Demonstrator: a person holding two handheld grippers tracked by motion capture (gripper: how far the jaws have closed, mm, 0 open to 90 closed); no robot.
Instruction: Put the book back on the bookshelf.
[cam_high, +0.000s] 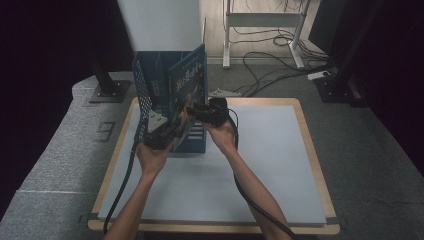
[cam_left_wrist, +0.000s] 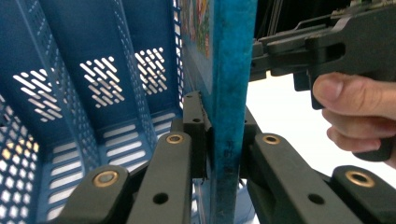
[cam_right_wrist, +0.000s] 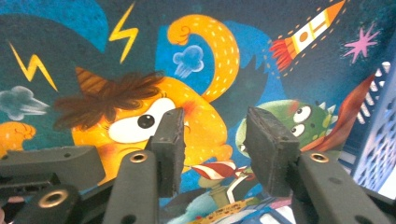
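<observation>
My left claw (cam_left_wrist: 224, 140) is clamped on the book's (cam_left_wrist: 231, 70) lower edge, one pad on each face, the blue spine edge rising straight up between them. In the high view that claw (cam_high: 161, 136) sits at the book's (cam_high: 189, 90) near bottom corner, with my left hand (cam_high: 151, 157) just behind it. My right claw (cam_right_wrist: 212, 144) faces the book's cover (cam_right_wrist: 196, 70), its pads apart and nothing between them; I cannot tell whether the tips touch the cover. Seen from above, it (cam_high: 197, 111) is at the book's right face, partway up, my right hand (cam_high: 220, 134) behind it. The book stands upright at the open front of the blue rack (cam_high: 145, 85), which rests on the tabletop (cam_high: 270, 160) behind the book.
</observation>
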